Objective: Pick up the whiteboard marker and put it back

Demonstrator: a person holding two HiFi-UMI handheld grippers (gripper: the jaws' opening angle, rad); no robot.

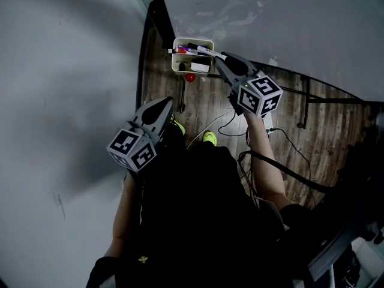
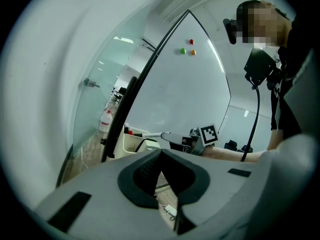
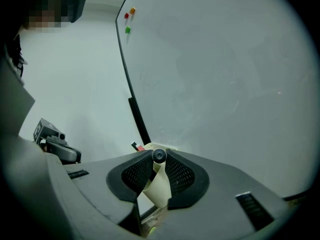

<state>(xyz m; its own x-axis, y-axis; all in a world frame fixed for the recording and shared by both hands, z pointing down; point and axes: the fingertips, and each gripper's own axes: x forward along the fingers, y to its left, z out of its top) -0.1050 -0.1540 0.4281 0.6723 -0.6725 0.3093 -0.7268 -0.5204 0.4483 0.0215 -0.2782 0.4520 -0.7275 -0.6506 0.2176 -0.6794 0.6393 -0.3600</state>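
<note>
The whiteboard marker (image 1: 206, 51), white-bodied, is clamped in my right gripper (image 1: 221, 59) and pokes out over the cream marker holder (image 1: 177, 65) at the foot of the whiteboard. In the right gripper view the marker (image 3: 159, 156) shows end-on, pressed between the two pads, with the holder (image 3: 161, 190) visible behind. Several other markers lie in the holder. My left gripper (image 1: 164, 103) hangs lower and to the left, shut and empty; its own view shows the jaws (image 2: 161, 153) meeting at the tip, and beyond them the right gripper (image 2: 172, 137) with the marker (image 2: 154, 134).
The whiteboard (image 1: 288, 23) fills the upper right, with coloured magnets (image 3: 129, 19) on it. A red ball (image 1: 190, 77) sits just below the holder. Cables and a power strip (image 1: 268, 129) lie on the wooden floor, by the board's stand leg (image 1: 305, 104).
</note>
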